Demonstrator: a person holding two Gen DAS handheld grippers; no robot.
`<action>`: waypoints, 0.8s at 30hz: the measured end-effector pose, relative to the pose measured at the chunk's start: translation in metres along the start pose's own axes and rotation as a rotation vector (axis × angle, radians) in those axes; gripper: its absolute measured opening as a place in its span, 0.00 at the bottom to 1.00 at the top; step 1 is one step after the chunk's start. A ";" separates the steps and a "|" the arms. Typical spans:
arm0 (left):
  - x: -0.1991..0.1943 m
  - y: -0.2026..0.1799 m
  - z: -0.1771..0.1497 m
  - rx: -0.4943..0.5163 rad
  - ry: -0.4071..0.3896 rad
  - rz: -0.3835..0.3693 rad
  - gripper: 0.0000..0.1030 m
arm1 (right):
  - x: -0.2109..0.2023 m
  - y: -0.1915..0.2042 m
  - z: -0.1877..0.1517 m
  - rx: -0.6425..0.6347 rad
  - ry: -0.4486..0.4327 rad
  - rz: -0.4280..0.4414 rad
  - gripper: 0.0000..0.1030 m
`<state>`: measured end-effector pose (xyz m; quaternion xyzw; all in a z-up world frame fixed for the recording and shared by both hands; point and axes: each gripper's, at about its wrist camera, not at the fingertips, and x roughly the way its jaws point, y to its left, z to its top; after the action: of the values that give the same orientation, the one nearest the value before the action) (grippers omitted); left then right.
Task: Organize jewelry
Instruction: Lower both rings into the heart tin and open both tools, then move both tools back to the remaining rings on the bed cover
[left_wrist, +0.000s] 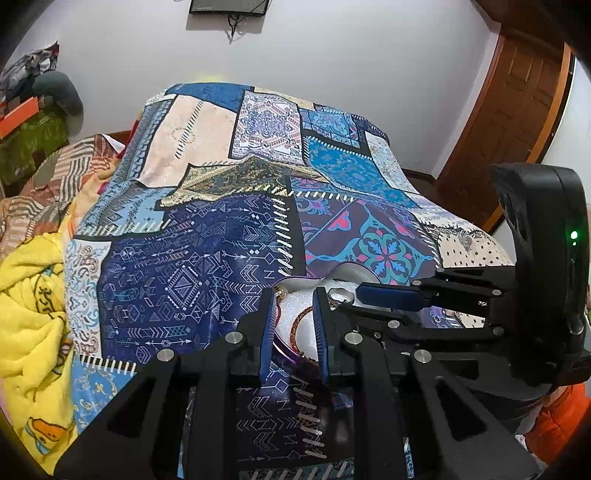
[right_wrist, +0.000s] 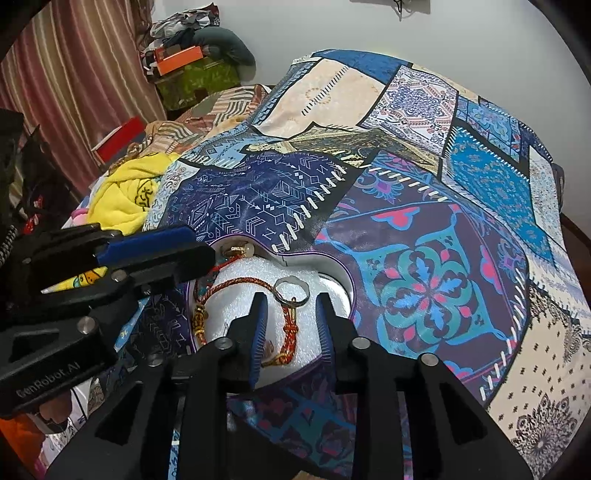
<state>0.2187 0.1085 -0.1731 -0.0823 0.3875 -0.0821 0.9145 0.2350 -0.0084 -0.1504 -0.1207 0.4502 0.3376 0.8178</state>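
Note:
A heart-shaped box with a purple rim (right_wrist: 317, 258) and white foam lining sits on the patchwork cloth. On the foam lie a silver ring (right_wrist: 291, 291), a red-and-gold braided bracelet (right_wrist: 236, 284) and a small gold piece (right_wrist: 236, 250) at the far edge. My right gripper (right_wrist: 291, 306) is open, its jaws either side of the ring and bracelet clasp, just above the foam. My left gripper (left_wrist: 293, 299) is open over the box's left half, with the bracelet (left_wrist: 299, 325) between its jaws. The ring (left_wrist: 341, 295) shows beside the right gripper's blue fingertip (left_wrist: 388, 293).
The box rests on a blue patchwork cloth (right_wrist: 424, 206) draped over a bed. A yellow towel (left_wrist: 29, 295) lies to the left. An orange box (right_wrist: 177, 59) and piled clothes stand at the back left, a wooden door (left_wrist: 517, 110) at the right.

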 end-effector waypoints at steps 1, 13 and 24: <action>-0.003 -0.001 0.001 0.001 -0.005 0.005 0.17 | -0.004 0.001 0.000 -0.004 -0.007 -0.008 0.26; -0.042 -0.012 0.007 0.000 -0.063 0.045 0.18 | -0.052 -0.006 -0.006 0.012 -0.086 -0.055 0.27; -0.066 -0.055 0.006 0.052 -0.080 0.050 0.18 | -0.095 -0.032 -0.025 0.066 -0.150 -0.102 0.27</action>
<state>0.1730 0.0695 -0.1117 -0.0522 0.3501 -0.0658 0.9329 0.2044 -0.0867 -0.0900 -0.0909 0.3920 0.2884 0.8688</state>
